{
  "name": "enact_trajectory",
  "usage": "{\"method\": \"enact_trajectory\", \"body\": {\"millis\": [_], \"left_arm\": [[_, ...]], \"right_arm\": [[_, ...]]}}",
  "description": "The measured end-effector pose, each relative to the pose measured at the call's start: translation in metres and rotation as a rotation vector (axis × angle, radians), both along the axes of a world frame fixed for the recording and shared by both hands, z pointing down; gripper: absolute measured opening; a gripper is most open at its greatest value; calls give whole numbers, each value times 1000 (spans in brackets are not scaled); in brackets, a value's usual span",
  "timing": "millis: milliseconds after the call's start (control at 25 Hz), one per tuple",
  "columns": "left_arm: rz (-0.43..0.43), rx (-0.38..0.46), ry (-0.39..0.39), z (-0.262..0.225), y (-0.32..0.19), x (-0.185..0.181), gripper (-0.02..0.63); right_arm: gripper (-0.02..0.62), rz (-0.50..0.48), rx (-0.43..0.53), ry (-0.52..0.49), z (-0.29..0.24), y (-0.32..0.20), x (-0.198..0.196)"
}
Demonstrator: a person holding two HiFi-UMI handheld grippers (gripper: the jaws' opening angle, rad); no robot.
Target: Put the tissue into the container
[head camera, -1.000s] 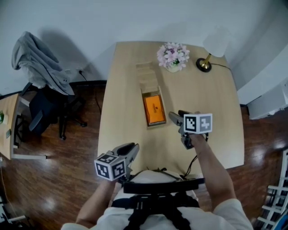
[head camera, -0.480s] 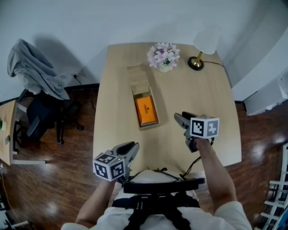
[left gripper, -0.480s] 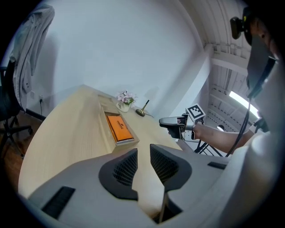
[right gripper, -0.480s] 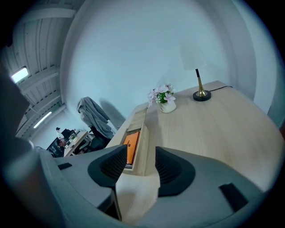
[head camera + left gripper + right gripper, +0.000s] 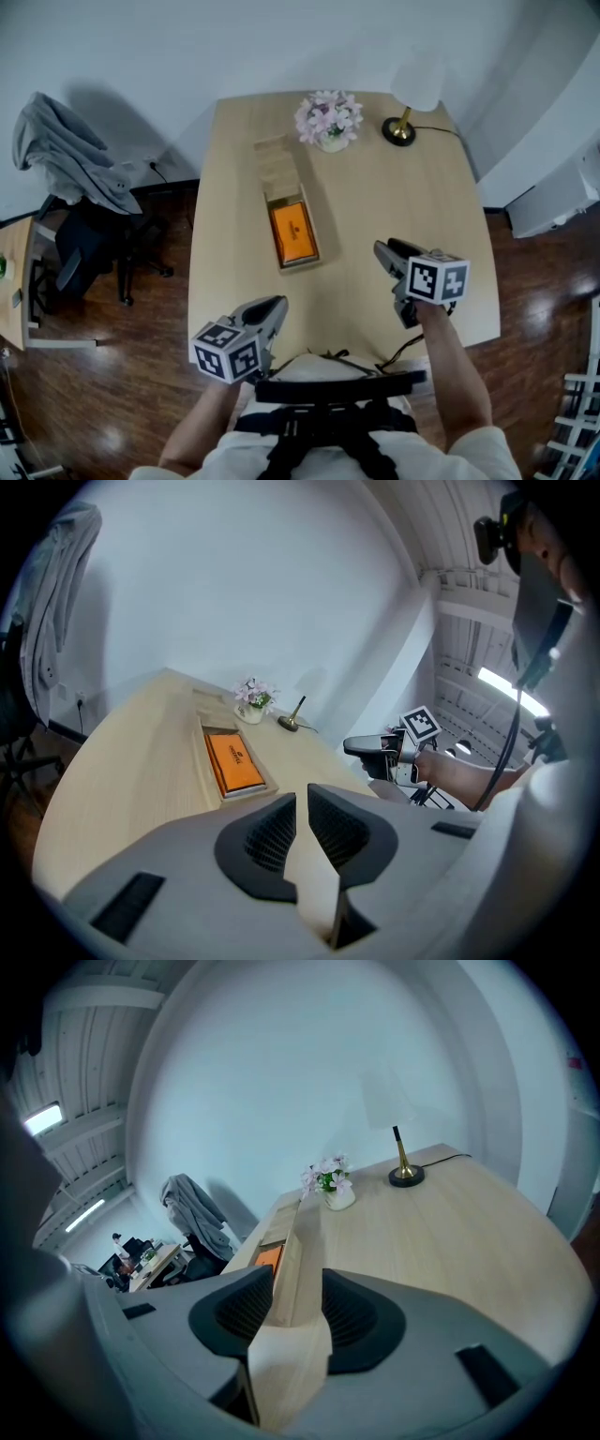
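Note:
An orange tissue pack (image 5: pixel 292 232) lies inside a shallow wooden container (image 5: pixel 299 264) at the table's middle left. The container's lid (image 5: pixel 276 167) lies just behind it. My right gripper (image 5: pixel 389 251) hovers over the table's near right, well clear of the container. Its jaws are closing with only bare table showing between them (image 5: pixel 297 1283). My left gripper (image 5: pixel 272 307) hangs at the table's near left edge. Its jaws stand almost together with nothing in them (image 5: pixel 302 799). The left gripper view also shows the tissue pack (image 5: pixel 234 761) and the right gripper (image 5: pixel 366 747).
A vase of pink flowers (image 5: pixel 326 119) and a brass lamp with a white shade (image 5: pixel 403 108) stand at the far edge. A chair draped with a grey garment (image 5: pixel 70 155) is on the floor to the left. White furniture (image 5: pixel 553 197) stands to the right.
My right gripper has drawn back from beside the container toward the table's near right. The left gripper has stayed at the near edge.

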State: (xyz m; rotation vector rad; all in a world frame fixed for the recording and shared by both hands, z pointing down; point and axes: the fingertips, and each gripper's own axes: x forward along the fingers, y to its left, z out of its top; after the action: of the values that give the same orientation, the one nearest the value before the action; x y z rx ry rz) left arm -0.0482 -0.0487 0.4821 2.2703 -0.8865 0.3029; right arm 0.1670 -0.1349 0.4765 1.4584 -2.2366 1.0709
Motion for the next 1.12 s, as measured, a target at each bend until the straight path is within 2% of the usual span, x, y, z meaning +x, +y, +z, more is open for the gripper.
{"method": "enact_trajectory", "body": {"millis": [520, 880, 1120], "left_arm": [[15, 6, 22, -15, 7, 22, 0], [42, 20, 46, -27, 7, 41, 0], [40, 15, 33, -26, 9, 44, 0]], "right_arm": [[94, 72, 70, -3, -30, 38, 47], [55, 106, 74, 10, -34, 49, 72], [29, 119, 68, 9, -31, 52, 81]]}}
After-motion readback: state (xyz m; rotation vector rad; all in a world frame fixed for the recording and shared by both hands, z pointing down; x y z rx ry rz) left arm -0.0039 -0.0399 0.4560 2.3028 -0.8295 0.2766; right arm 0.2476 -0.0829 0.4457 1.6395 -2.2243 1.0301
